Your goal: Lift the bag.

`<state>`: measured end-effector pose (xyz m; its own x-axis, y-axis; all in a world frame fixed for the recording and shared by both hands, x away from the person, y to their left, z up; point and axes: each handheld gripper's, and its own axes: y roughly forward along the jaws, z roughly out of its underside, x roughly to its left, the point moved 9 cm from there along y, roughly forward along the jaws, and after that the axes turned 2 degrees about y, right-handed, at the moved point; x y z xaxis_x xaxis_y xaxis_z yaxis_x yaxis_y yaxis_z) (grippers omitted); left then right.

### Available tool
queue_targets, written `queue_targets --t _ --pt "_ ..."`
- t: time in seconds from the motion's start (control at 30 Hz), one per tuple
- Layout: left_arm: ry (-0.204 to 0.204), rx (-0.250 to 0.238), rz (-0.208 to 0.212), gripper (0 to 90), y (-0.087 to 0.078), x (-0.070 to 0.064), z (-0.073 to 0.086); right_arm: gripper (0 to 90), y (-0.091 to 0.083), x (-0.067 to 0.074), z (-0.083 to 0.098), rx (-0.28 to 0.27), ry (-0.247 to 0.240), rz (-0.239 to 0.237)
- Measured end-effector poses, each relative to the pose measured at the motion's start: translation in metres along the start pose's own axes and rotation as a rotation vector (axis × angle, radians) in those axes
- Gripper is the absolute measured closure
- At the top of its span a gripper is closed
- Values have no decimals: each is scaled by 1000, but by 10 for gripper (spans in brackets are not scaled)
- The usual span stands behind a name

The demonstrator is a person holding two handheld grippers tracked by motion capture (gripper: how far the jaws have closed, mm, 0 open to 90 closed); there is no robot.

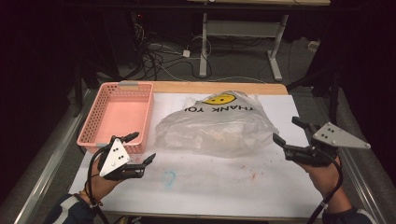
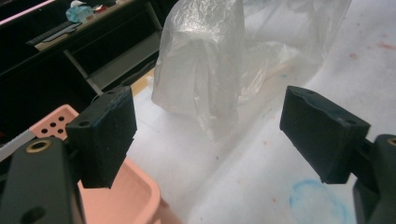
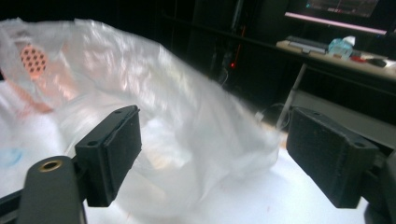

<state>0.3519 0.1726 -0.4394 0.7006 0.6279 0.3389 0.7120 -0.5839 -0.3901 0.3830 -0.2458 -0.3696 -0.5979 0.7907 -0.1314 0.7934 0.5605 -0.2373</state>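
From the high view we see the clear plastic bag (image 1: 217, 125) lying crumpled at the middle of the white-covered bench (image 1: 210, 186), its printed yellow face and lettering toward twelve o'clock, with the pink basket (image 1: 119, 116) just beside it at nine o'clock. The left gripper (image 1: 142, 148) hangs at about seven o'clock of the bag, near the basket's front corner; the right gripper (image 1: 288, 129) sits at four o'clock of it, close to the bag's edge. The left gripper view adds a blue scribbled ring (image 2: 317, 205) on the bench cover (faint from above) and shows its jaws wide apart, holding nothing. The right gripper view shows its jaws spread just as wide and empty, the bag's billowed film ahead between them, the basket's holes glowing pink through the plastic.
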Motion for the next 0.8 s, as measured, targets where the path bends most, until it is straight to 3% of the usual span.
queue_targets --t 0.1,0.17,0.37,0.5,0.8 --pt "-22 41 9 180 2 -3 16 174 -2 5 21 23 -3 -1" --pt "-11 79 17 180 5 -7 28 168 -1 8 36 47 4 -7" --pt "-24 111 24 180 6 -8 48 167 1 14 66 101 13 -17" --pt "-24 124 13 180 5 -6 55 167 3 17 80 138 -28 -2" --pt "-31 134 1 180 7 -4 57 168 5 21 90 150 -26 -22"
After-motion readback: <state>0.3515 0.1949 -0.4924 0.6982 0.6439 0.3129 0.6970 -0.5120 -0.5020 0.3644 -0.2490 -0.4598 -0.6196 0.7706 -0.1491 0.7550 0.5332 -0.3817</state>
